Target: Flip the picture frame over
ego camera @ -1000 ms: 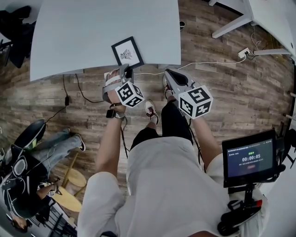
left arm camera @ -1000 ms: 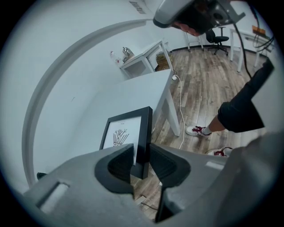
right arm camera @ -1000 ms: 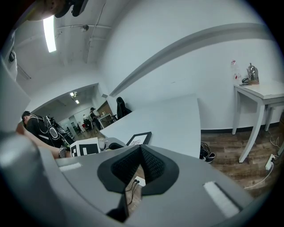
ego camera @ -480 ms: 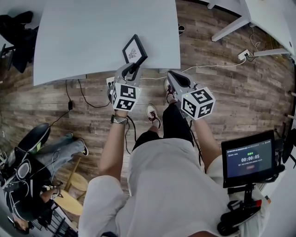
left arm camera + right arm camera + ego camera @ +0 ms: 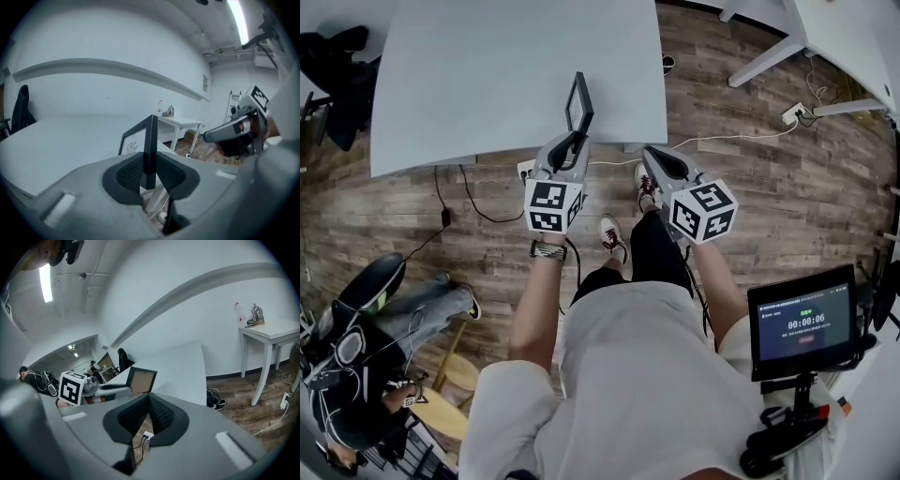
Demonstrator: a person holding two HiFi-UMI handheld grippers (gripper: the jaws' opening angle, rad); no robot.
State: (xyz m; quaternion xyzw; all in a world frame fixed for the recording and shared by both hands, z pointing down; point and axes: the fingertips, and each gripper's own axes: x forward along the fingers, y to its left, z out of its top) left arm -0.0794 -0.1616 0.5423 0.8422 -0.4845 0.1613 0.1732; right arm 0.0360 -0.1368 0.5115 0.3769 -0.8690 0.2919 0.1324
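The black picture frame [image 5: 577, 101] stands on edge above the near rim of the grey table [image 5: 487, 75], lifted and turned thin side up. My left gripper [image 5: 571, 142] is shut on its lower edge; the jaws have just been closing with the frame between them. In the left gripper view the frame [image 5: 150, 136] rises between the pads, its drawing side facing left. The right gripper view shows its brown back [image 5: 142, 380] beside the left gripper [image 5: 108, 390]. My right gripper [image 5: 652, 156] hangs just right of the frame, off the table, with its pads [image 5: 157, 411] together on nothing.
A white side table [image 5: 825, 28] stands at the far right, with a power strip [image 5: 794, 106] and cable on the wood floor. A monitor [image 5: 806, 323] on a stand is at my right hip. A seated person [image 5: 356, 347] is at the lower left.
The frame lay flat on the table, picture up; my left gripper has raised it and rolled it onto its edge. The right gripper has stayed put.
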